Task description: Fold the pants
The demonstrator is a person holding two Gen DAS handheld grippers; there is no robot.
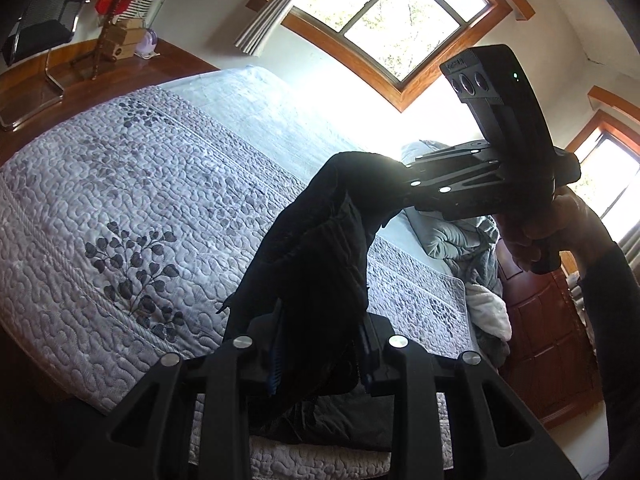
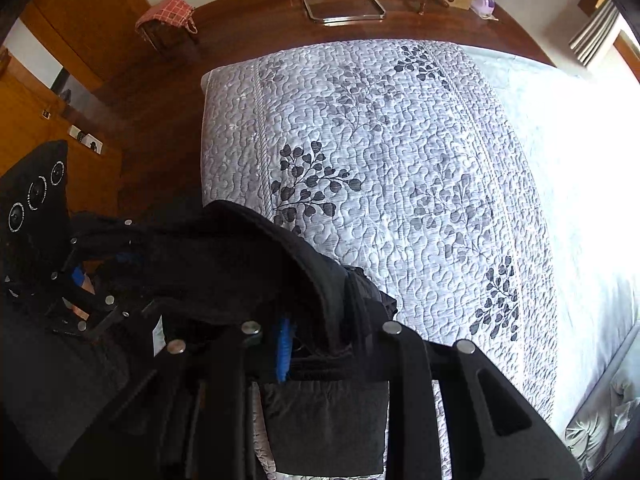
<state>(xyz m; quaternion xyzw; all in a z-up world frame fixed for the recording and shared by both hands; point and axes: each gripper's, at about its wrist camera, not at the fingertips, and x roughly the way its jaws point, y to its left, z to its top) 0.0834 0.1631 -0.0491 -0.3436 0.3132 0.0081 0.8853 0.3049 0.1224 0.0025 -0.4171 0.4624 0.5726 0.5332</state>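
Closest to my left wrist camera, the left gripper [image 1: 320, 360] is clenched on a thick fold of the black pants [image 1: 320, 248], the dark cloth packed between its two fingers. From there the fabric runs up and away through the air to the right gripper [image 1: 400, 184], whose fingers are clamped on the other end of the same edge, so the pants hang lifted between both tools above the near side of the bed. On my right wrist camera I see the same thing from the other end: the right gripper [image 2: 320, 344] pinches a bunched fold of the pants [image 2: 224, 272], and the left gripper [image 2: 116, 276] shows to the left, buried in dark cloth. Below the raised fabric, a lower part of the garment rests on the quilted bedspread [image 2: 400, 160], grey-white with a dark leaf print. Farther off, rumpled grey bedding [image 1: 452, 240] lies near the head of the bed, a wooden floor [image 2: 160, 120] surrounds it, a chair [image 2: 340, 0] stands by the wall, and a wood-framed window [image 1: 392, 20] glares bright.
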